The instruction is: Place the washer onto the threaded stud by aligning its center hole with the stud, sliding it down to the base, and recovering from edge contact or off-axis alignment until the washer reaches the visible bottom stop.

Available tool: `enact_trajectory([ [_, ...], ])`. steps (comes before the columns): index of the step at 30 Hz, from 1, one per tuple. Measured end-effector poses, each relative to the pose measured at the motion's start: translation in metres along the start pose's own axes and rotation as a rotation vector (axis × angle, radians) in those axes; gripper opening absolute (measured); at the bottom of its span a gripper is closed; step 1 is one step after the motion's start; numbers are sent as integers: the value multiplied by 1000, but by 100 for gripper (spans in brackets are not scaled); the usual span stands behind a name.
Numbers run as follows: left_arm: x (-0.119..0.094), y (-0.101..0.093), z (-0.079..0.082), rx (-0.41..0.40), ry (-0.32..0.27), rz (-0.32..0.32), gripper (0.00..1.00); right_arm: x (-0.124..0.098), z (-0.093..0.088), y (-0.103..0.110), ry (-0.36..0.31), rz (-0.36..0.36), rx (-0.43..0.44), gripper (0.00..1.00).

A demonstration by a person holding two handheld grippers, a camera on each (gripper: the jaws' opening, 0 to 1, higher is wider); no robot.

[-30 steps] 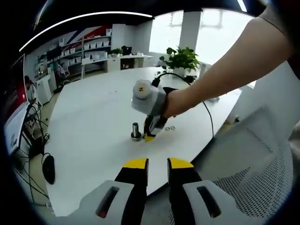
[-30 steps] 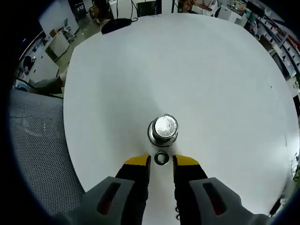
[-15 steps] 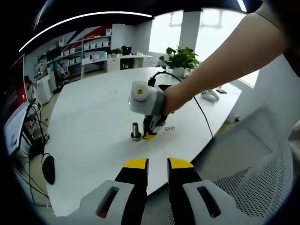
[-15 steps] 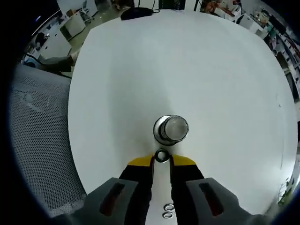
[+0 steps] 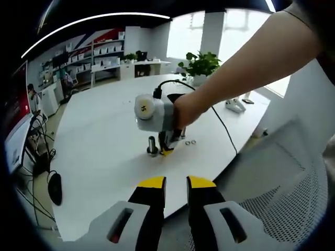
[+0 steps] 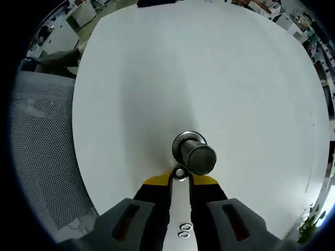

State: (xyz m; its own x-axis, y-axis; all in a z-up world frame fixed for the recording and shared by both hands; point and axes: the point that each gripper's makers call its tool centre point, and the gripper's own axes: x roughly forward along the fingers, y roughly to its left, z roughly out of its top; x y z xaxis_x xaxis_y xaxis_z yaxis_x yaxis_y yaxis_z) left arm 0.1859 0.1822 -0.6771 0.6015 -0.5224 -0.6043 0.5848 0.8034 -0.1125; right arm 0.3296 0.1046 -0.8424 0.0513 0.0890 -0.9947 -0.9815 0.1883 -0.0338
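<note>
The threaded stud point(image 6: 194, 153) stands upright on its round base on the white table point(image 6: 220, 73). Just short of its base, a small metal washer point(image 6: 180, 173) is pinched by its rim in my right gripper point(image 6: 180, 180), which is shut on it. From the left gripper view, the right gripper point(image 5: 166, 151), held by a person's hand, points its tips down beside the stud point(image 5: 152, 145). My left gripper point(image 5: 176, 182) hangs well back over the table's near edge. Its jaws are a narrow gap apart with nothing between them.
Two spare washers point(image 6: 183, 230) lie on the table behind my right fingertips, also seen as spare washers point(image 5: 189, 141) in the left gripper view. A grey mesh chair point(image 6: 42, 157) stands at the table's edge. A black cable point(image 5: 226, 125) trails from the right gripper.
The right jaws closed on the washer. The right gripper tipped over, so the stud now shows from the side instead of from above. The left gripper stayed still.
</note>
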Motion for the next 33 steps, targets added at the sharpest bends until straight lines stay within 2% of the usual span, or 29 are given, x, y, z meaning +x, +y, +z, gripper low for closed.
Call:
enact_trajectory([
  [3,0,1,0,-2,-1,2,13,0,-2,-1,-29,6,8,15],
  [4,0,1,0,-3,0,2,13,0,-5,-2,-21,-2,8,10],
  [5,0,1,0,-1,1,2,13,0,-11,-5,2,-23,-26,6],
  [6,0,1,0,-1,1,3,13,0,-12,-5,-9,-25,-45,6],
  [8,0,1,0,-3,-1,5,13,-1,-10,0,-48,-12,-11,8],
  [10,0,1,0,-4,-3,6,13,-2,-10,0,-57,-9,18,10],
  [13,0,2,0,-4,-1,8,13,-1,-6,6,-68,33,120,16],
  [16,0,2,0,-4,-1,6,13,-1,-4,4,-73,8,93,19],
  [20,0,2,0,-4,0,10,13,-1,6,2,-119,-17,73,24],
  [33,0,4,-2,-8,7,21,13,0,11,6,-143,6,27,17],
])
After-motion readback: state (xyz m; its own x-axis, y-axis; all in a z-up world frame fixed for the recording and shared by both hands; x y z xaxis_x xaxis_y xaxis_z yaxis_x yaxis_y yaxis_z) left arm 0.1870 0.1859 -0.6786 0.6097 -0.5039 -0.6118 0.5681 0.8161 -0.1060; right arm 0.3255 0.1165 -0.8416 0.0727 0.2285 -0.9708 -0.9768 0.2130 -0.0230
